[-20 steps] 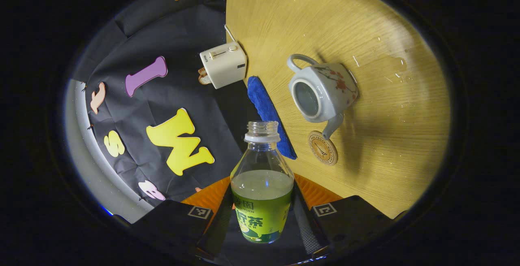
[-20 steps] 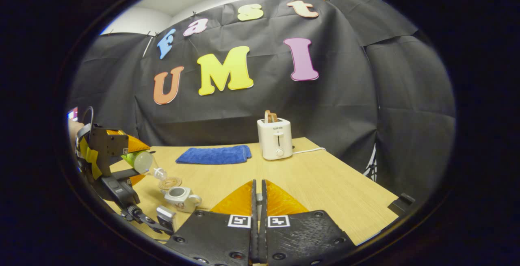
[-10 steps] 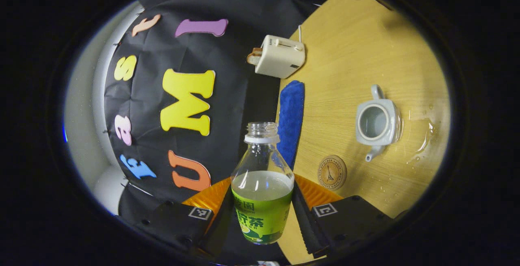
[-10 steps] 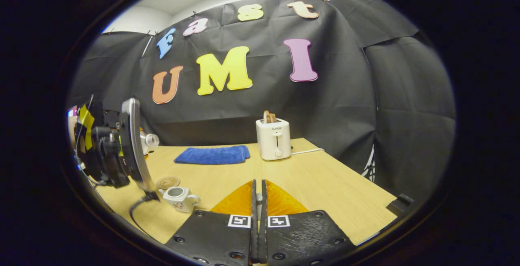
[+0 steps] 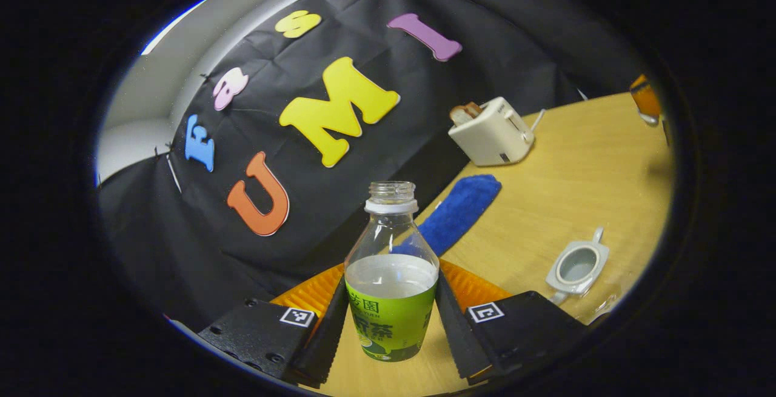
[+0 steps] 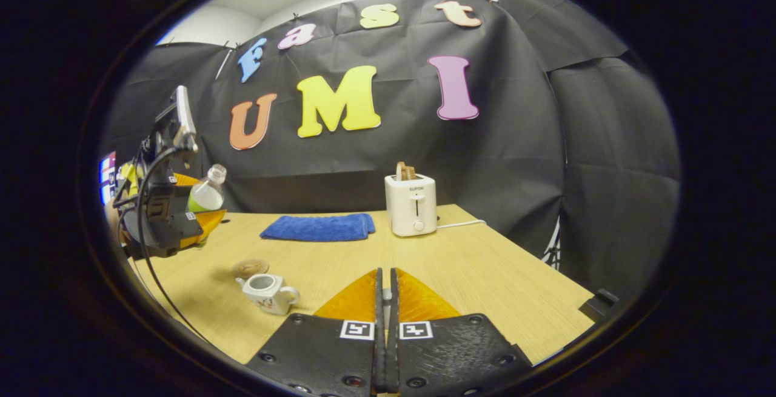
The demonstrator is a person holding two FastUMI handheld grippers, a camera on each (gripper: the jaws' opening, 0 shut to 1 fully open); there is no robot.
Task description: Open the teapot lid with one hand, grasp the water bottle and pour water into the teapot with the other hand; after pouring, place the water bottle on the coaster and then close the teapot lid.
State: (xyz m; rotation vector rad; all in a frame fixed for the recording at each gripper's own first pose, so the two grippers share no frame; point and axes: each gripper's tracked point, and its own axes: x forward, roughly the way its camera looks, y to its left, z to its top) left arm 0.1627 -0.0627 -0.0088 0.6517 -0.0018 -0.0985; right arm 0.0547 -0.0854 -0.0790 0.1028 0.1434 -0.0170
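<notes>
Left gripper clamped on water bottle: thin, slippery, half full; best gripped at label. Right gripper closed, lid unseen

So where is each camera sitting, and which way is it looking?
Left gripper view: rides the left tool, tilted, above the table, looking past the held water bottle toward the wall; own fingers at the bottom.
Right gripper view: rides the right tool, low, level, facing the toaster; own fingers together.
Both share: teapot, blue towel, toaster.
</notes>
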